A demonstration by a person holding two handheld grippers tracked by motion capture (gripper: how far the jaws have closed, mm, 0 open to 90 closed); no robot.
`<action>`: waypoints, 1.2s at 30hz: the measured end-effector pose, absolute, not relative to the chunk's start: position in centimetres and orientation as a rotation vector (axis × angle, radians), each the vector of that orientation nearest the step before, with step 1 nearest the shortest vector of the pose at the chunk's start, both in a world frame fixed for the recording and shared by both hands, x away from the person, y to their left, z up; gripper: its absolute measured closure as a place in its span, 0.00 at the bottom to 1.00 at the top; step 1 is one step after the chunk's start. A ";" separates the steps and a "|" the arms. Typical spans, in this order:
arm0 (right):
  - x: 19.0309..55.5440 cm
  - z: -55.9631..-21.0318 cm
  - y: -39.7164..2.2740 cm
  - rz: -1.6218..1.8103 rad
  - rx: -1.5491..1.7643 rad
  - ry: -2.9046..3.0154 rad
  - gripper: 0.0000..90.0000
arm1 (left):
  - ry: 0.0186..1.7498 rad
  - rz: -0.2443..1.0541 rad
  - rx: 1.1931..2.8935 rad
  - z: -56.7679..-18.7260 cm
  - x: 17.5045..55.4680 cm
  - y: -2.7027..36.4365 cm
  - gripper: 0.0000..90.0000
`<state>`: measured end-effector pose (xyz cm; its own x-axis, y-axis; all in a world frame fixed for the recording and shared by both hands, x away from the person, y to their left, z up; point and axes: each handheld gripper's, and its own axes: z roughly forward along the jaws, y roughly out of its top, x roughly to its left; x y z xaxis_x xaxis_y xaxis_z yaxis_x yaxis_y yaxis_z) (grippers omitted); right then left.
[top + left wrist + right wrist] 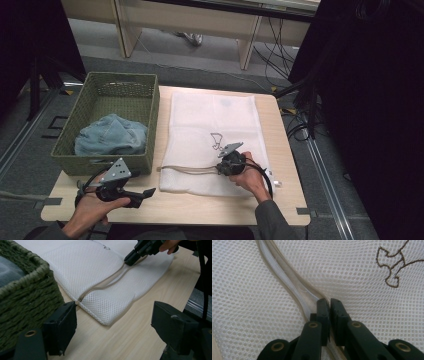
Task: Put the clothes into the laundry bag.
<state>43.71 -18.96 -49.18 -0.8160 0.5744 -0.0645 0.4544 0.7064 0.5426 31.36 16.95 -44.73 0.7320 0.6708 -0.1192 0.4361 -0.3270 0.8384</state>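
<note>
A white mesh laundry bag (215, 120) lies flat on the wooden table (200, 205). Its beige zipper (190, 170) runs across its near part and gapes open on the left. My right gripper (220, 169) rests on the bag at the zipper's right end. In the right gripper view its jaws (329, 302) are pressed together on the zipper track (294, 287); the pull is hidden between them. My left gripper (142, 196) hovers over the table's front left, open and empty. The left gripper view (117, 320) looks toward the bag's corner (105, 320).
A green woven basket (150, 115) stands at the table's left against the bag, with a crumpled blue denim garment (110, 135) inside. A brown embroidered outline (392, 267) marks the bag just beyond my right gripper. Bare wood runs along the front edge (200, 215). Cables lie on the floor at right.
</note>
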 end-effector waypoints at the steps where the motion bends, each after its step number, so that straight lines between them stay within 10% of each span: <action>1: 43.7 -49.1 -18.9 0.758 0.787 2.673 0.98 | 0.848 0.321 1.972 -44.7 31.4 17.0 0.22; 23: 43.5 -43.5 -19.1 0.904 0.761 2.474 0.98 | 1.049 0.584 2.079 -37.4 38.7 24.2 0.20; 36: 43.6 -43.7 -19.3 0.887 0.741 2.489 0.98 | 1.063 0.375 2.204 -39.9 45.4 24.7 0.17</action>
